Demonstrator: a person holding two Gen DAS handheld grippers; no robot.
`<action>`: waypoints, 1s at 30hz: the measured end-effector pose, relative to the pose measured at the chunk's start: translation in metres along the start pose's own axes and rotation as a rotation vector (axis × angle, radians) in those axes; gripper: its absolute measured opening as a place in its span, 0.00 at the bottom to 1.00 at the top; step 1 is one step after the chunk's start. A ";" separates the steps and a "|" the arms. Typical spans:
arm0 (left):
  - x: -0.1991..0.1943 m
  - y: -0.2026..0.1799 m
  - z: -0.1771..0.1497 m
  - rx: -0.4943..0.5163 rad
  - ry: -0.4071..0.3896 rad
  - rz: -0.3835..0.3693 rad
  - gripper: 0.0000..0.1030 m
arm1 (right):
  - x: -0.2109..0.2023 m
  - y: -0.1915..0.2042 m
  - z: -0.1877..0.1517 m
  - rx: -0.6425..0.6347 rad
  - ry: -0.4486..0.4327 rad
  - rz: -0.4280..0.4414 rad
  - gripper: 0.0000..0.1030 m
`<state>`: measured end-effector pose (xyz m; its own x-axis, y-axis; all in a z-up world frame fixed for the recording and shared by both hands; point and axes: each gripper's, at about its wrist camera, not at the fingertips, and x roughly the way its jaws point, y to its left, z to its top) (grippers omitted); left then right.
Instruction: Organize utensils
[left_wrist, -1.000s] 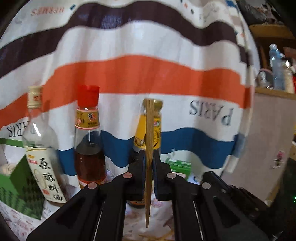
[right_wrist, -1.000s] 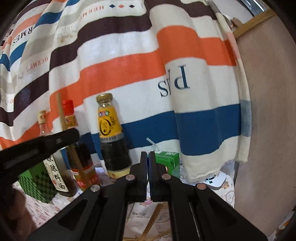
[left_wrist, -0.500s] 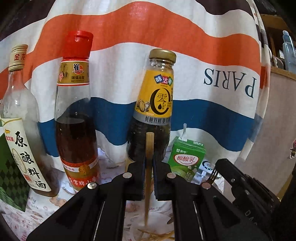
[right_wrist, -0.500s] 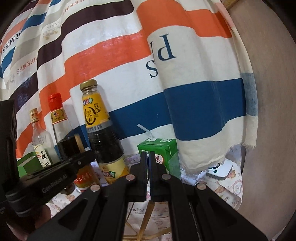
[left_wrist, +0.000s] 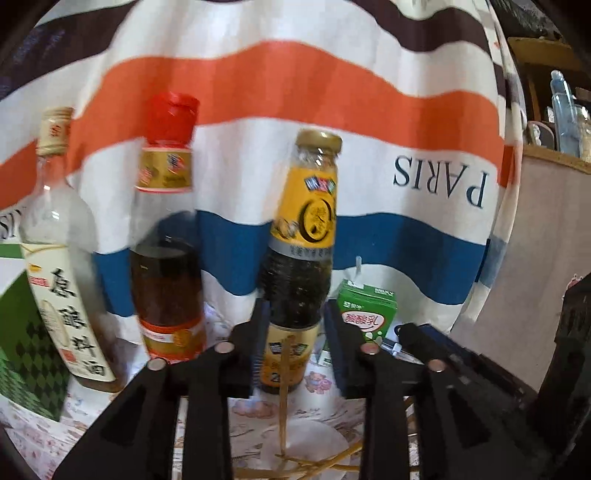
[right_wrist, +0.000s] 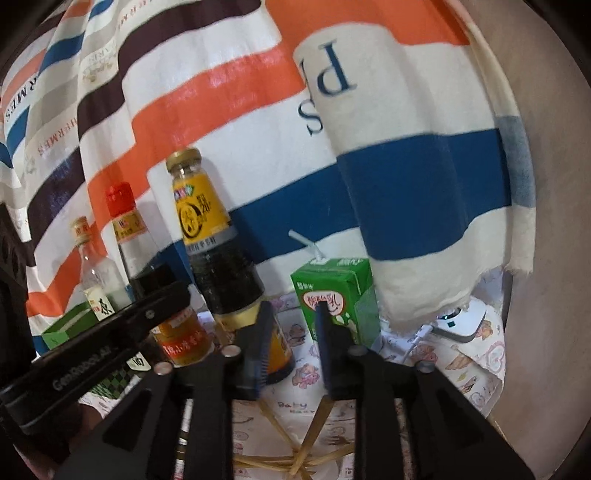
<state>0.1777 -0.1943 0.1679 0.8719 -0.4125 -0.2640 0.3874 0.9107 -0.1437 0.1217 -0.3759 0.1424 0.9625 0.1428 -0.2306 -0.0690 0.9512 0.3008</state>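
Observation:
My left gripper (left_wrist: 293, 332) is open and empty. A bamboo chopstick (left_wrist: 283, 391) stands loose between its jaws, its lower end among several chopsticks (left_wrist: 314, 463) heaped over a white round dish (left_wrist: 317, 439) below. My right gripper (right_wrist: 291, 336) is open and empty too, above the same heap of chopsticks (right_wrist: 310, 439). The left gripper's arm (right_wrist: 110, 332) crosses the left of the right wrist view.
A row stands at the back before a striped cloth (left_wrist: 332, 92): a clear bottle (left_wrist: 59, 258), a red-capped bottle (left_wrist: 166, 240), a yellow-labelled dark sauce bottle (left_wrist: 306, 240), a green drink carton (left_wrist: 365, 310). A green box (left_wrist: 26, 350) is left, a white device (right_wrist: 461, 317) right.
My left gripper has opened and let go of the chopstick, which dropped down into the heap. My right gripper has opened as well. Both cameras have come lower and closer to the bottles.

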 end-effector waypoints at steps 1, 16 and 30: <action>-0.007 0.002 0.000 0.005 -0.013 0.010 0.37 | -0.003 -0.001 0.002 0.006 -0.003 0.017 0.25; -0.130 0.029 -0.009 0.096 -0.225 0.139 0.85 | -0.063 0.024 0.020 -0.029 -0.097 0.159 0.47; -0.239 0.054 -0.075 0.113 -0.309 0.377 0.99 | -0.109 0.068 -0.035 -0.133 -0.001 0.189 0.58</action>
<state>-0.0322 -0.0485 0.1520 0.9989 -0.0438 0.0194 0.0435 0.9989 0.0162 0.0031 -0.3171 0.1560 0.9293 0.3219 -0.1810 -0.2824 0.9352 0.2135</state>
